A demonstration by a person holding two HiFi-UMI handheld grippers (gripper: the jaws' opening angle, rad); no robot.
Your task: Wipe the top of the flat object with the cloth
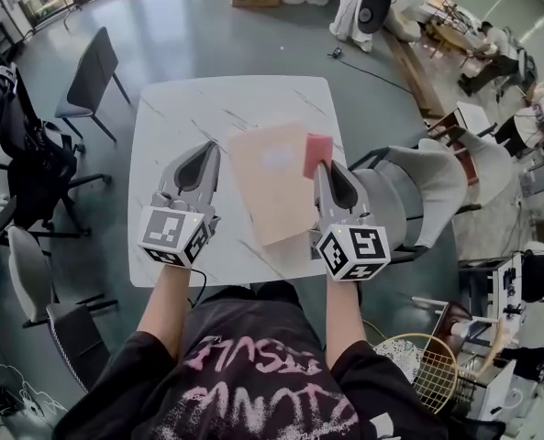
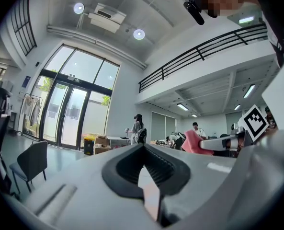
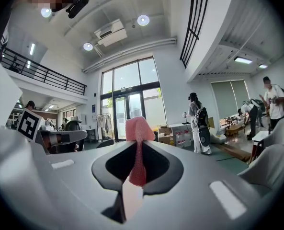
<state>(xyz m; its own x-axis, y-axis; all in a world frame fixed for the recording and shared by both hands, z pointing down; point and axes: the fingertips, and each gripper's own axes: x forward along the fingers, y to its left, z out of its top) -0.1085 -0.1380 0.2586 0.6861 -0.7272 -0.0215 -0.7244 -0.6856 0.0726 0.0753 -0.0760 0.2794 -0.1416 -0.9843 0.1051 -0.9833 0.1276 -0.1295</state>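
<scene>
Cloth (image 1: 317,152) in R claw (image 1: 323,169), at board (image 1: 270,189) edge

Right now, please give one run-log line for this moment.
left gripper: shut, empty | right gripper: shut on cloth | flat board: on table

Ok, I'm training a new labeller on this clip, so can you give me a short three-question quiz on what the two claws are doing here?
1. Multiple choice: what is the right claw holding?
A) a bottle
B) the pink cloth
C) nothing
2. True or false: the left claw is spread wide open.
3. Fill in the blank: the flat beige board lies on the white ____.

Key:
1. B. The cloth is pinched between the closed jaws.
2. False. Its jaws are together and there is nothing between them.
3. table
</scene>
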